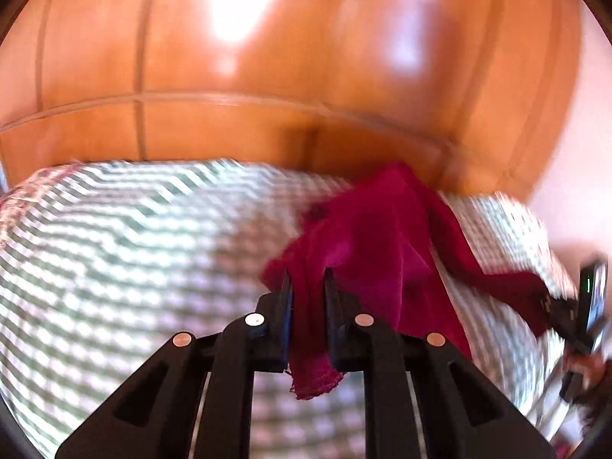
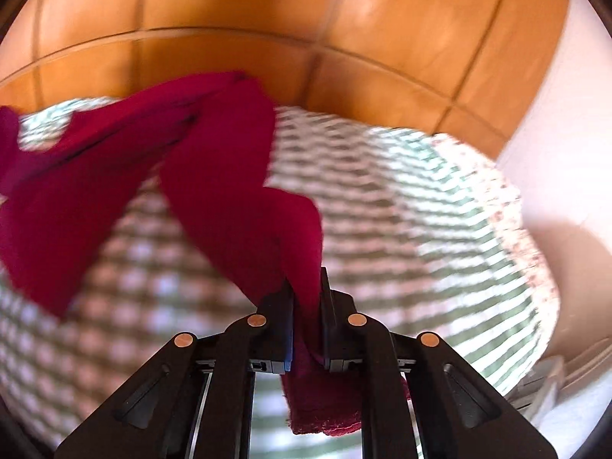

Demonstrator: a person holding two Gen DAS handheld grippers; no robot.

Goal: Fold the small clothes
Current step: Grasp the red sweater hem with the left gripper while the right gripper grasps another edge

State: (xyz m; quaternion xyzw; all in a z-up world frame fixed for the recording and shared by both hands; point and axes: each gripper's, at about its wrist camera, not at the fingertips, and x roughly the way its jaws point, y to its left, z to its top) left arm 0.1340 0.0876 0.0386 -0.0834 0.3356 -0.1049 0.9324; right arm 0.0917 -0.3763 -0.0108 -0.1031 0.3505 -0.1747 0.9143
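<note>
cloth: soft magenta garment point(image 1: 367, 229), stitched hem, creased and blurred | place: lifted over the green-and-white striped bedcover point(image 1: 134, 229), before glossy wooden panels point(image 1: 229, 76) | left gripper point(image 1: 309, 279): angled down, pinching one garment edge | right gripper point(image 2: 305, 279): angled down, pinching another garment edge

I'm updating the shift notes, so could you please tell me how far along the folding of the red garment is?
Done: both ends are gripped. The left gripper and right gripper are each shut on the red garment, with its hem hanging below the fingers.
In hand: it hangs between them above the striped bedcover, crumpled.
Left: no tidy fold shows yet; it still has to be laid flat and folded.
</note>
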